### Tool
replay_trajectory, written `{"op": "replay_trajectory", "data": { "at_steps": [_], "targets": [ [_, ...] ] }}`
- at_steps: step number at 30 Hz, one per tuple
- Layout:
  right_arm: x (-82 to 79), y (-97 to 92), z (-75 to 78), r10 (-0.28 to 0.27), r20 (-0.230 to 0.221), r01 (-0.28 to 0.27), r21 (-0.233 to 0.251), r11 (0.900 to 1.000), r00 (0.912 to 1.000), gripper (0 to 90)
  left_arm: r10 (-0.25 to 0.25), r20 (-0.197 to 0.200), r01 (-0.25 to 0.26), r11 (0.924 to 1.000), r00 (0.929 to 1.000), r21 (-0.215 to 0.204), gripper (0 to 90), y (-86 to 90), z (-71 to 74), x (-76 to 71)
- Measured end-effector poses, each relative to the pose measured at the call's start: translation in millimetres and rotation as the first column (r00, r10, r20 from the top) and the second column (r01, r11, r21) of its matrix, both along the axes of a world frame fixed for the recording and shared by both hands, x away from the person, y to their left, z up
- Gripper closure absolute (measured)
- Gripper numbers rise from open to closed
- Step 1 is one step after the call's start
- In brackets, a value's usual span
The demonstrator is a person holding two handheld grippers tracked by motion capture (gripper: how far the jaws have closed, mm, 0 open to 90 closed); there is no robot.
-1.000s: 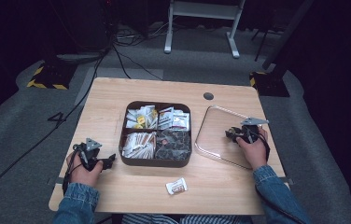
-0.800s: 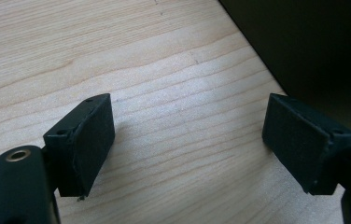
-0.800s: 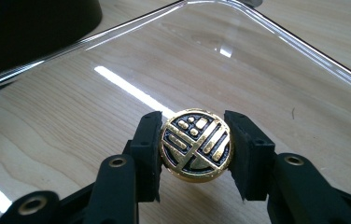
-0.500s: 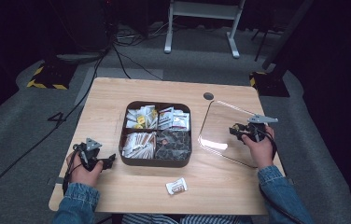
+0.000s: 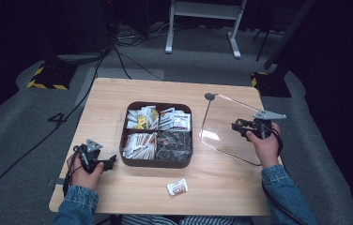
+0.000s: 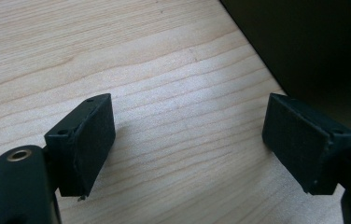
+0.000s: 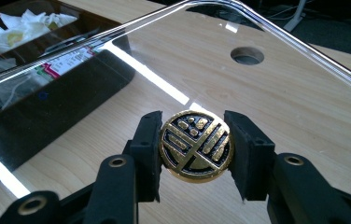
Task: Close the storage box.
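A clear lid (image 5: 221,124) is tilted up off the table to the right of the dark brown compartment box (image 5: 157,162). My right gripper (image 5: 241,126) is shut on the lid's round gold-and-black knob (image 7: 196,145), one pad pressing each side, and the clear lid (image 7: 281,88) stretches out ahead of the jaws. The box holds tea bags and sachets in its compartments. My left gripper (image 5: 109,161) rests on the table just left of the box, open. In the left gripper view my left gripper (image 6: 187,140) has only bare wood between its pads, and the box wall (image 6: 313,46) stands just beyond.
A small white sachet (image 5: 177,187) lies near the table's front edge, in front of the box. A round cable hole (image 5: 209,96) sits in the tabletop behind the lid. Dark floor with cables and a white frame lies beyond the table.
My right gripper has risen with the knob. The lid has lifted off the table and tipped up more steeply. The left gripper has stayed in place.
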State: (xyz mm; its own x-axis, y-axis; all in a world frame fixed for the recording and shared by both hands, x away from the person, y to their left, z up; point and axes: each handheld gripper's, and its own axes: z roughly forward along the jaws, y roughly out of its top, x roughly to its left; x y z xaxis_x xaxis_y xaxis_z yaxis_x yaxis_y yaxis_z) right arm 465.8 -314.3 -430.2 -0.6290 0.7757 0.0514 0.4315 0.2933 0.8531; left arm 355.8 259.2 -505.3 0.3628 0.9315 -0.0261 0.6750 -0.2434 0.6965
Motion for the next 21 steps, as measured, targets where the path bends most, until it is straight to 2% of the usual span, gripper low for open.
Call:
{"op": "replay_trajectory", "data": {
  "at_steps": [3,5,7,13,18,20,21],
  "targets": [
    [-0.1,1.7,3.8,0.008,-0.001,-0.008,0.009,0.9999,1.0000,58.9,0.000,0.000,0.000,1.0000,1.0000,0.000,17.6,0.0,0.0,0.0],
    [0.8,5.4,7.4,0.029,0.002,-0.029,0.040,0.9988,0.9996,58.9,0.000,0.000,0.000,1.0000,1.0000,0.000,17.6,0.0,0.0,0.0],
    [0.6,8.9,9.6,0.044,0.006,-0.045,0.046,0.9980,0.9990,58.9,0.000,0.000,0.000,1.0000,1.0000,0.000,17.5,0.0,0.0,0.0],
    [-2.5,21.4,14.8,0.070,0.010,-0.070,0.041,0.9967,0.9975,58.9,0.000,-0.001,0.000,1.0000,1.0000,-0.001,17.5,0.1,0.0,0.1],
    [-4.0,39.1,21.8,0.101,0.011,-0.101,0.039,0.9941,0.9949,58.9,-0.002,-0.001,0.002,1.0000,1.0000,0.000,17.4,0.2,0.1,0.3],
    [-3.6,54.6,29.0,0.136,0.015,-0.137,0.040,0.9898,0.9905,58.9,-0.002,-0.001,0.002,1.0000,1.0000,0.000,17.4,0.1,0.1,0.3],
    [-3.6,54.6,29.0,0.136,0.015,-0.137,0.040,0.9898,0.9905,58.9,-0.002,-0.001,0.002,1.0000,1.0000,0.000,17.4,0.1,0.1,0.3]
  ]
}}
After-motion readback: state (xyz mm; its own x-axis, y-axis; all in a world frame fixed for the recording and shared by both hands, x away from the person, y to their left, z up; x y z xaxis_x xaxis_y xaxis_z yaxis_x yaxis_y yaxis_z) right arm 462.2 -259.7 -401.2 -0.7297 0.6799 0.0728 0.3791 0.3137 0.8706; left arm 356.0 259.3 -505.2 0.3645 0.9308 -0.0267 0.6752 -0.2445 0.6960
